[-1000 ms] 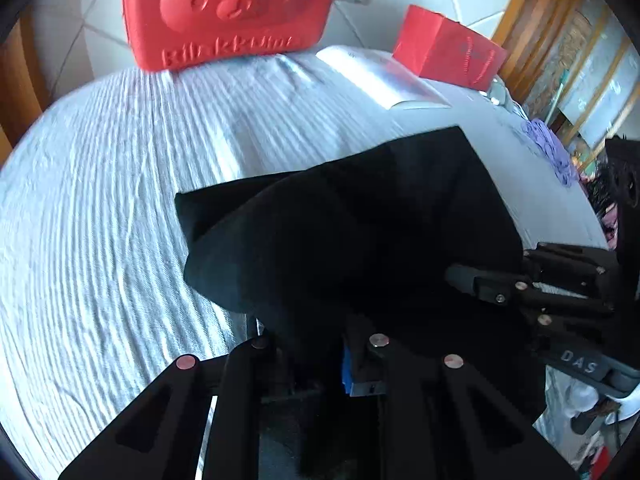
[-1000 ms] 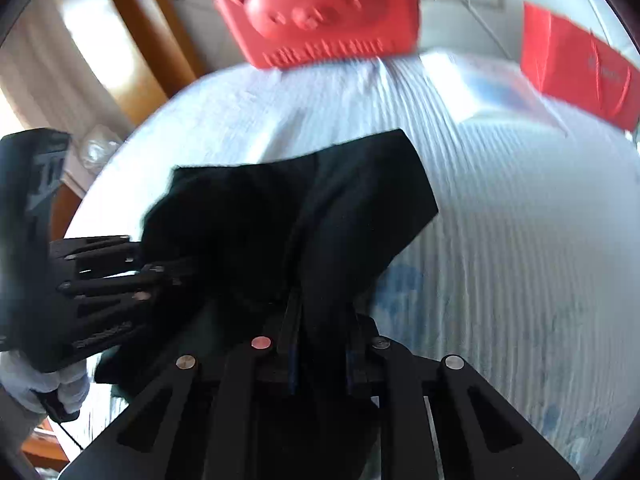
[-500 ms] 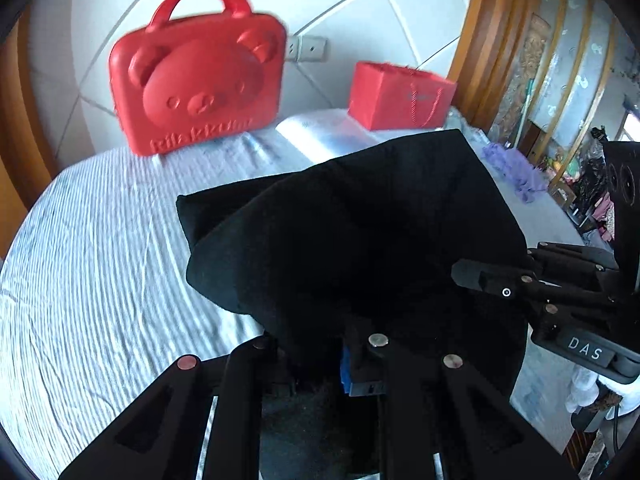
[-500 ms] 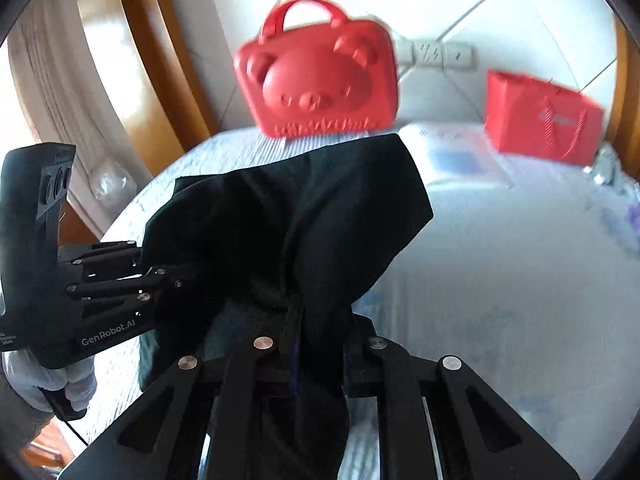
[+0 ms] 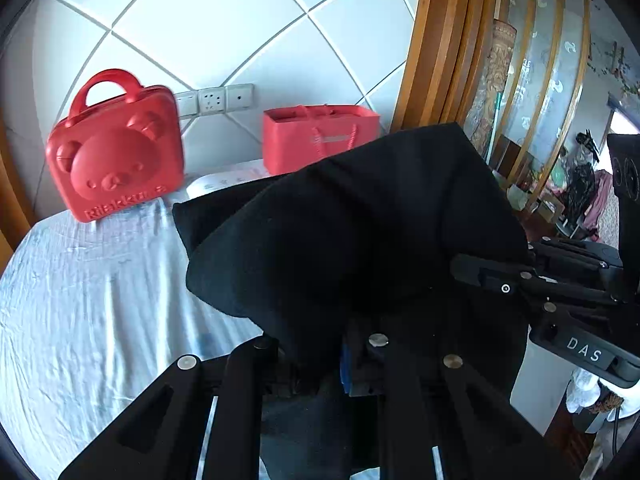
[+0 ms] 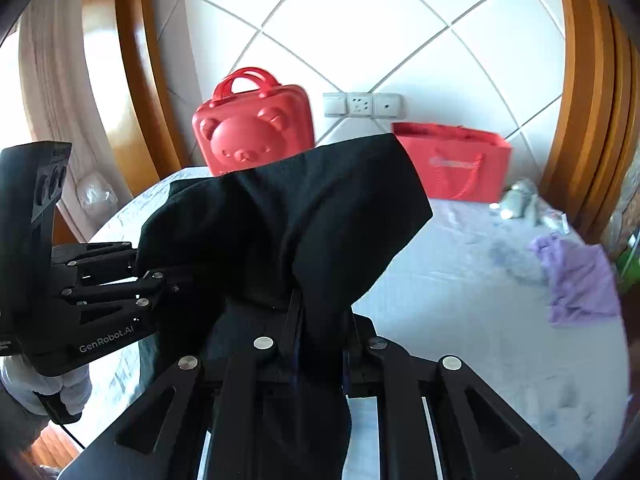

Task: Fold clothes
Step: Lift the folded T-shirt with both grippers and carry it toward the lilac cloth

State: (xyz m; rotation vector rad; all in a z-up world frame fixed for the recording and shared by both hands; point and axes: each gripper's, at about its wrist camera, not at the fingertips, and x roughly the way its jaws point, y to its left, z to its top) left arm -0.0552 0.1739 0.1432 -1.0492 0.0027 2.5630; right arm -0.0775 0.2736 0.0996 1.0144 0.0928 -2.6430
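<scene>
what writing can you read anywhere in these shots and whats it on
"DAS" on the right gripper, seen from the left wrist.
"GenRobot.AI" on the left gripper, seen from the right wrist.
Raised letters along the bottom of the red bear case, roughly "Rilakku..."; the rest is blurred.
A pale logo on the red gift bag: too blurred to read.
Nothing readable on the black garment or the wall sockets.

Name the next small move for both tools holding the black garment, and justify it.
Probably lower both together: the left tool and right tool each clamp the black garment, which hangs bunched above the white-covered table.
</scene>
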